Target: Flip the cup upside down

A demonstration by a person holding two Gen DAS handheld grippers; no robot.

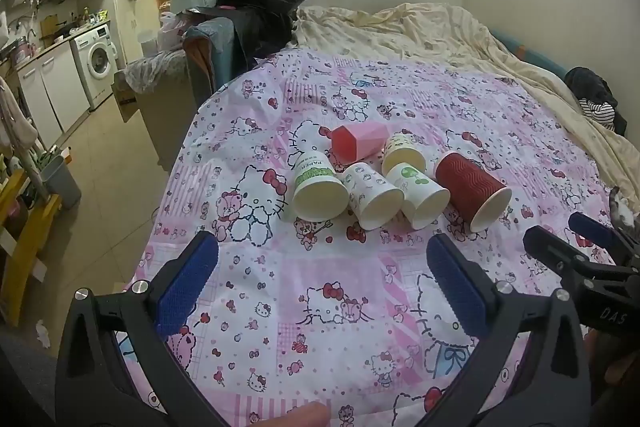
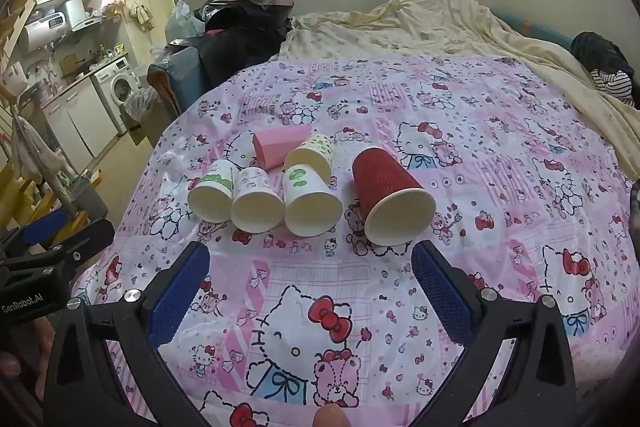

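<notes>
Both tools, the left tool (image 1: pixel 322 285) and right tool (image 2: pixel 310 287), are hovering with fingers apart, holding nothing. The red ribbed paper cup (image 2: pixel 390 193) is lying on its side on the pink cartoon-print bedsheet (image 2: pixel 500 187), just beside the white paper cups (image 2: pixel 256 197). The approach seems to be starting; next the right tool needs to straddle the cup's wall.

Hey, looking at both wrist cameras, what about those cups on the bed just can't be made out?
- Yellow cup: left wrist view, lower half hidden behind the leaf-print cup.
- Pink cup: right wrist view, its mouth is partly covered by the front cups; its contents cannot be told.
- Red cup: both views, closed base faces away, unseen.
- Small prints on the white cups: too small to read in the right wrist view.
</notes>
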